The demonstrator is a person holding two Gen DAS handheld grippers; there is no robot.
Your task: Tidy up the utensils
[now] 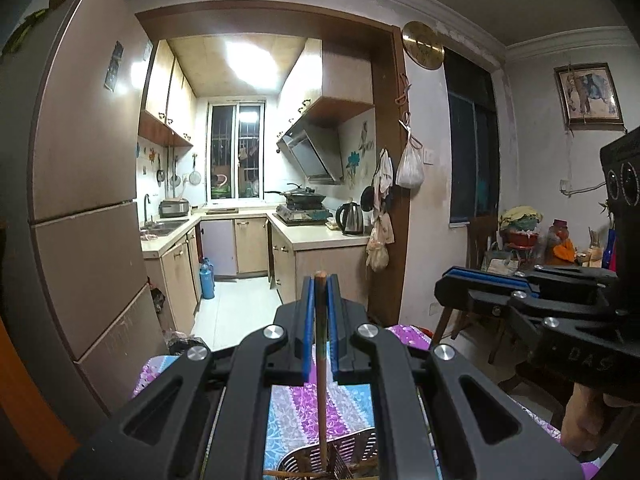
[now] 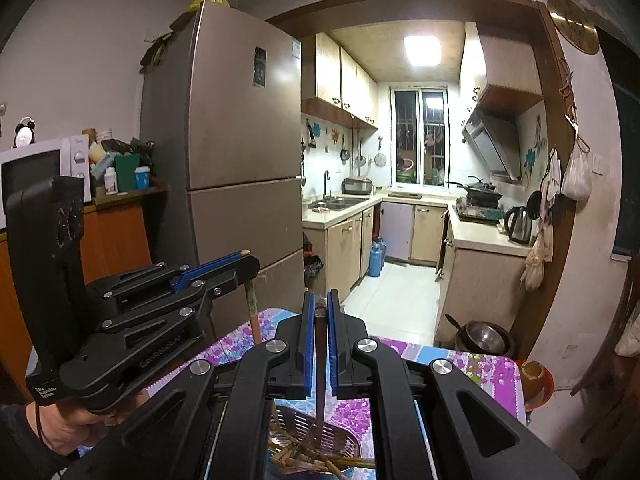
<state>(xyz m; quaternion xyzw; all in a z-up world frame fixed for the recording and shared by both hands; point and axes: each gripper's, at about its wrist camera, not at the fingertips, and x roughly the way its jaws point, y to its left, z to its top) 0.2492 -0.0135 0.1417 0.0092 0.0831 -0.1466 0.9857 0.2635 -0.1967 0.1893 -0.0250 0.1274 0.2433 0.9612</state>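
While each gripper points toward the kitchen doorway, both have their jaws drawn in tight on a single chopstick. In the left wrist view, the left gripper has its blue pads nearly together, with only the width of a brown chopstick between them. That stick stands upright, its blunt top level with the fingertips, and its shaft runs down behind the jaws to a slotted metal basket directly below them. More sticks lie flat in the basket's bottom. The basket sits on a purple and blue flowered tablecloth.

The right wrist view shows the right gripper doing the same: its blue pads pinch a darker chopstick held upright, the top end just at the fingertips, the lower end reaching down into the basket under the jaws, where a heap of loose chopsticks lies crosswise.

Off to the left of the right jaws, the left gripper appears side-on with its stick hanging down from the pinched tips. Off to the right of the left jaws, the right gripper appears side-on, the person's hand on its handle.
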